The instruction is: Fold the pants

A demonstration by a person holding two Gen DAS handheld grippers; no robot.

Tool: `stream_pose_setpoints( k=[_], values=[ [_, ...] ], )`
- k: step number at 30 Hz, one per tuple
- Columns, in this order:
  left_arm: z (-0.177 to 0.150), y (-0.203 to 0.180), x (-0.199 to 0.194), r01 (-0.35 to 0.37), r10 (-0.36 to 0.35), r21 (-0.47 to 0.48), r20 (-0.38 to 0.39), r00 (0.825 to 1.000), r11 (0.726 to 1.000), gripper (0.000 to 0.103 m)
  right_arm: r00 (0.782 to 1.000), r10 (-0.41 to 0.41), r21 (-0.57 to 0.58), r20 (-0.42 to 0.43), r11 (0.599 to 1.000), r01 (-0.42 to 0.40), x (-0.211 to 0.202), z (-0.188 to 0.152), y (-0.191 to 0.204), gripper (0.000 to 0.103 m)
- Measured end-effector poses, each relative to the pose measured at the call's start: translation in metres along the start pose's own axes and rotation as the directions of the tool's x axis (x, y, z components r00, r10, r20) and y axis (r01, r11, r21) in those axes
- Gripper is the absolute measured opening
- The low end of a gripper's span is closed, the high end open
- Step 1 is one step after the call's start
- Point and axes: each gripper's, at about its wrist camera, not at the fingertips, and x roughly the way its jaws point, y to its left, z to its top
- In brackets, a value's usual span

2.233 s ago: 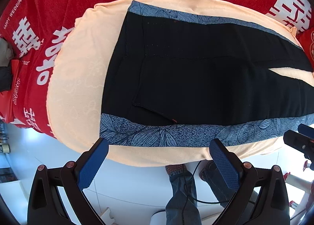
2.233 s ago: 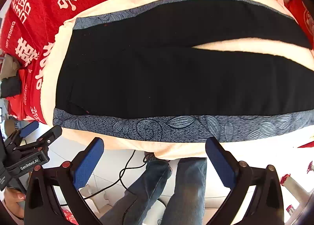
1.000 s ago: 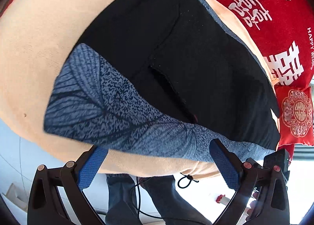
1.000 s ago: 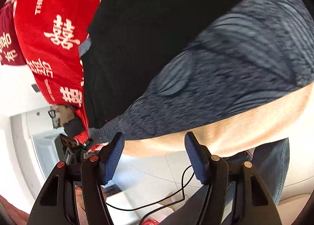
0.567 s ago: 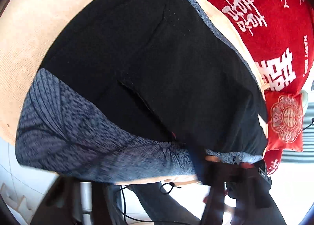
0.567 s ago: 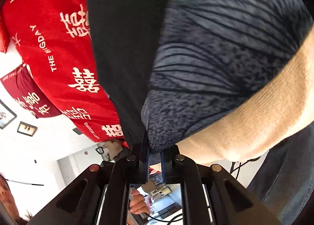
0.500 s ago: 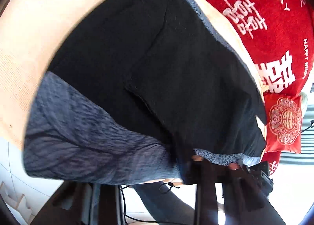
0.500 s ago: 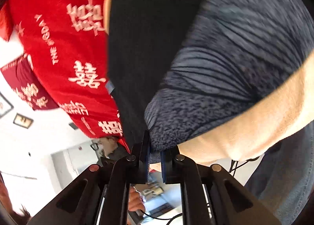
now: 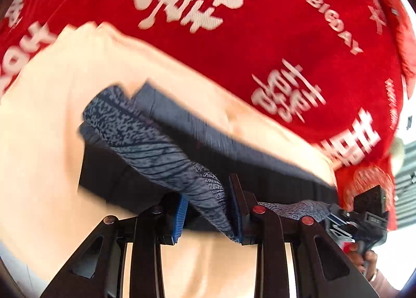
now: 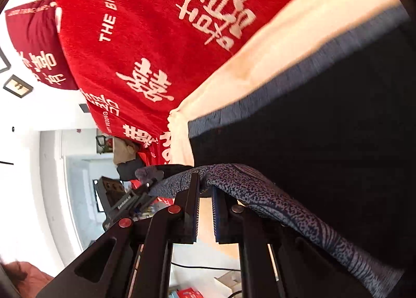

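**First fold under way, not yet laid down**

You have the pants (image 9: 156, 147) by their near patterned side stripe (image 9: 145, 136), one gripper at each end, and that edge is lifted off the peach towel (image 9: 46, 90) and carried over the black cloth toward the far stripe (image 9: 197, 126). Your left gripper (image 9: 208, 212) has its blue pads closed on a bunch of the stripe; the fabric runs straight up out of the narrow gap between them. Your right gripper (image 10: 205, 207) is nearly shut too, with the stripe draped over the tips, though a slit of light shows between the pads lower down, so the hold there looks thinner. From the left camera you can see your right gripper (image 9: 364, 214) off at the right edge, with the stripe stretched between the two.

The pants lie lengthwise on the towel, which sits on the red blanket (image 9: 260, 38) with white lettering. The far stripe rests flat along the towel's far side.

By my reading, you are partway through the lengthwise fold, leg onto leg. What is left: set the lifted edge down lined up with the far stripe, let go, smooth it, then fold the length across at least once. Both views are motion-blurred, so how well the edges match cannot be judged.
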Motion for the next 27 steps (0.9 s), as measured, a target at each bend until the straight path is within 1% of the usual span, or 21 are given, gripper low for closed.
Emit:
stream_pose_setpoints(
  k=[2,3,5,6,7,8,9,10,11,13,14,15,16,17,19,21,22,23,24,25,27],
  values=[
    [0.031,0.002,0.036,-0.062,0.062,-0.004,0.007,0.998,0.998,0.031,0.998,-0.040,-0.011,-0.039,0.999,0.040,0.015,0.035,-0.011,0.011],
    [0.038,0.002,0.049,-0.097,0.097,-0.002,0.009,0.995,0.995,0.033,0.996,-0.060,-0.011,-0.066,0.998,0.059,0.027,0.053,-0.017,0.013],
    [0.054,0.012,0.084,-0.199,0.199,-0.017,-0.002,0.980,0.980,0.054,0.985,-0.139,-0.004,-0.103,0.990,0.139,0.049,0.079,-0.034,0.013],
    [0.058,0.016,0.093,-0.240,0.240,-0.025,-0.007,0.971,0.970,0.056,0.977,-0.172,0.005,-0.127,0.985,0.174,0.060,0.089,-0.046,0.013],
    [0.062,0.023,0.106,-0.289,0.288,-0.035,-0.022,0.957,0.957,0.057,0.967,-0.209,0.011,-0.147,0.977,0.213,0.070,0.097,-0.058,0.013],
    [0.066,0.029,0.112,-0.311,0.310,-0.045,-0.033,0.950,0.949,0.057,0.957,-0.243,0.015,-0.158,0.969,0.248,0.077,0.102,-0.068,0.012],
    [0.069,0.031,0.112,-0.317,0.316,-0.058,-0.033,0.948,0.947,0.057,0.958,-0.240,0.023,-0.156,0.969,0.246,0.079,0.106,-0.071,0.012],
    [0.071,0.034,0.108,-0.325,0.324,-0.070,-0.031,0.946,0.943,0.057,0.960,-0.239,0.029,-0.147,0.969,0.246,0.079,0.109,-0.071,0.015],
    [0.073,0.034,0.101,-0.337,0.336,-0.078,-0.025,0.941,0.938,0.057,0.959,-0.247,0.026,-0.141,0.967,0.252,0.077,0.111,-0.067,0.020],
    [0.074,0.030,0.079,-0.366,0.367,-0.073,-0.003,0.930,0.928,0.057,0.962,-0.238,0.004,-0.134,0.971,0.241,0.070,0.109,-0.051,0.071],
    [0.072,0.025,0.072,-0.378,0.378,-0.048,-0.004,0.926,0.925,0.057,0.961,-0.241,-0.018,-0.133,0.971,0.240,0.067,0.106,-0.041,0.076],
    [0.069,0.022,0.067,-0.380,0.380,-0.025,-0.006,0.925,0.925,0.057,0.954,-0.273,-0.081,-0.126,0.961,0.265,0.063,0.099,-0.023,0.077],
    [0.066,0.014,0.066,-0.379,0.379,0.010,-0.013,0.925,0.925,0.065,0.947,-0.300,-0.138,-0.114,0.949,0.284,0.063,0.096,-0.005,0.076],
    [0.063,0.008,0.068,-0.377,0.377,0.033,-0.020,0.926,0.926,0.080,0.938,-0.331,-0.217,-0.099,0.928,0.305,0.066,0.088,0.010,0.072],
    [0.057,-0.009,0.084,-0.361,0.363,0.086,-0.019,0.931,0.929,0.082,0.915,-0.387,-0.327,-0.113,0.884,0.334,0.087,0.080,0.028,0.035],
    [0.054,-0.022,0.113,-0.376,0.383,0.121,-0.041,0.923,0.919,0.082,0.871,-0.472,-0.429,-0.137,0.821,0.377,0.121,0.073,0.029,0.033],
    [0.053,-0.025,0.129,-0.385,0.393,0.130,-0.045,0.918,0.914,0.082,0.859,-0.494,-0.454,-0.133,0.801,0.390,0.131,0.074,0.025,0.033],
    [0.051,-0.025,0.140,-0.402,0.411,0.132,-0.048,0.910,0.906,0.082,0.836,-0.536,-0.490,-0.121,0.765,0.419,0.142,0.075,0.016,0.033],
    [0.053,-0.026,0.151,-0.440,0.449,0.136,-0.039,0.893,0.887,0.082,0.811,-0.576,-0.514,-0.103,0.729,0.452,0.153,0.078,0.007,0.024],
    [0.055,-0.027,0.161,-0.465,0.473,0.149,-0.020,0.881,0.873,0.083,0.813,-0.577,-0.518,-0.075,0.719,0.463,0.156,0.082,0.005,0.016],
    [0.058,-0.031,0.167,-0.478,0.485,0.157,-0.008,0.875,0.864,0.089,0.816,-0.577,-0.488,-0.023,0.719,0.495,0.150,0.096,0.001,0.016]
  ],
)
